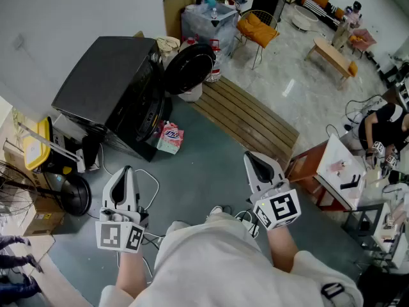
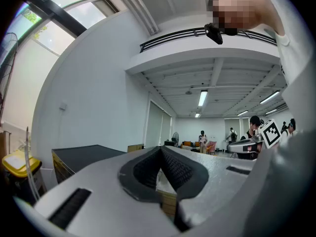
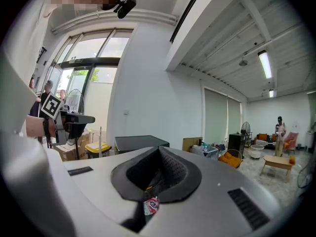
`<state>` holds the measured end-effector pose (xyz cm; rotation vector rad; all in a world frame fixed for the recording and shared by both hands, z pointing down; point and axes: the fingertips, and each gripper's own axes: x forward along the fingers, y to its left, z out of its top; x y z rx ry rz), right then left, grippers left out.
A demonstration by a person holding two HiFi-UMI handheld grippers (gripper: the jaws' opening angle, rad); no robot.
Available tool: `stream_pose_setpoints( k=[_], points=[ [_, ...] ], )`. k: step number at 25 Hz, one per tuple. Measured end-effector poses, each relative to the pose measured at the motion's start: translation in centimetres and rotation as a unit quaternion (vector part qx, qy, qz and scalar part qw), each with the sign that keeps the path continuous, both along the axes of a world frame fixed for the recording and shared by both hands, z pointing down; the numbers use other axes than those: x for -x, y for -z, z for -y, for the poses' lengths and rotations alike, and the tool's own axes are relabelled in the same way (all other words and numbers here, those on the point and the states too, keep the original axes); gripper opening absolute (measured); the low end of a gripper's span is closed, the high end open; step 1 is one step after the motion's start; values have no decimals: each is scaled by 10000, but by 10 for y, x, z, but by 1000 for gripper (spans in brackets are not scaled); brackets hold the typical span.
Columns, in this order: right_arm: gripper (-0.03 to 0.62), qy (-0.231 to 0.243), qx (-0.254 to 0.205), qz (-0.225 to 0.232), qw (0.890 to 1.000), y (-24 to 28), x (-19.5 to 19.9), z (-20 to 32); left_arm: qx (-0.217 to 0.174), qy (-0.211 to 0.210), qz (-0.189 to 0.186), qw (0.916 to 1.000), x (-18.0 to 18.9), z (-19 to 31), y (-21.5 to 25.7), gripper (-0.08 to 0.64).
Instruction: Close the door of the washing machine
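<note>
The black washing machine stands at the upper left of the head view, its front facing right. Its round dark door hangs swung open past the front corner. Both grippers are held low, well short of the machine and apart from it. My left gripper is shut with nothing in it; in the left gripper view its jaws meet at the tip, with the machine's top beyond. My right gripper is also shut and empty, and its own view shows the machine straight ahead.
A pink detergent bag lies on the floor by the machine's front. A slatted wooden platform runs right of the door. A yellow bin and a floor fan stand at the left, and a red stool at the right.
</note>
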<state>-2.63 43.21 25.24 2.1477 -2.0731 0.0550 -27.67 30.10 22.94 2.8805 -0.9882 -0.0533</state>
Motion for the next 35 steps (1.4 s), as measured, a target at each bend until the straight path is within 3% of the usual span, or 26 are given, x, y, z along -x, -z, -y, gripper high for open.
stream_pose_setpoints(
  k=[13,21,24,29,35],
  points=[
    [-2,108,-107,185,9997,-9,-20,-5,-2,30,111,9999,-26,-3,-3,6],
    [0,-271,-343,190,9989,-9,-100,-36,-96,-66,246,9996,-79,-21,4,6],
    [75,-446,-258,59,9987,-13,-130,-47,-75,-128,266,9995,-99,-22,3,6],
    [133,-636,-120,-91,9979,-13,-169,-55,-61,-242,285,9993,-127,-18,6,6],
    [202,-413,189,-23,9990,-30,-177,-25,193,-230,344,9990,-147,5,-17,6]
  ],
)
